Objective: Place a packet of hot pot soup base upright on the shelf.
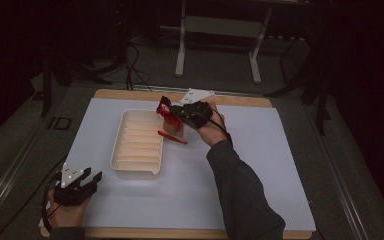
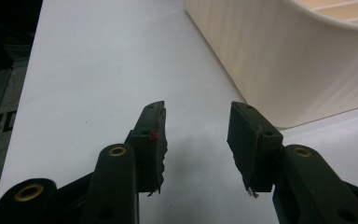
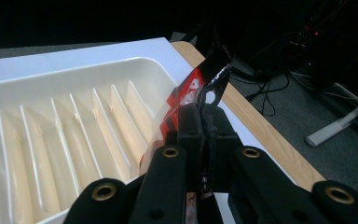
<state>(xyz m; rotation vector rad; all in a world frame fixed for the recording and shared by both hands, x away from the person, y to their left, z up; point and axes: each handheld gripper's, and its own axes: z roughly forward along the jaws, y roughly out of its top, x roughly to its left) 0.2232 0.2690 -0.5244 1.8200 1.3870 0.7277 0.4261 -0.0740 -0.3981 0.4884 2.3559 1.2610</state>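
Two black fingers (image 3: 200,135) of the right gripper (image 3: 204,122) are pressed together on the top edge of a red, black and clear plastic packet (image 3: 193,88), pinching its crinkled film just below the hanging hole. In the high view that right gripper (image 1: 166,109) holds the packet (image 1: 170,121) off the white surface (image 1: 260,165), just beside the far right corner of the cream ribbed plastic tray (image 1: 139,144). The packet hangs near the tray's right rim; whether its lower end touches the surface cannot be told. One slim red stick-like thing (image 1: 172,137) lies on the surface just beside the tray, under the packet.

Judged from this, the step in hand is the carry: the packet is gripped and lifted, but not yet over the tray. The next move likely calls for shifting the hand leftward until the packet hangs above the ribbed floor, lowering it, and only then parting the fingers. The thin film could slip or swing, so a steady, slow move would suit.

Well apart, at the near left corner of the surface, the left gripper (image 1: 86,179) rests idle. Its fingers (image 2: 153,140) stand wide apart with nothing between them, pointed toward the tray's near outer wall (image 2: 279,60).
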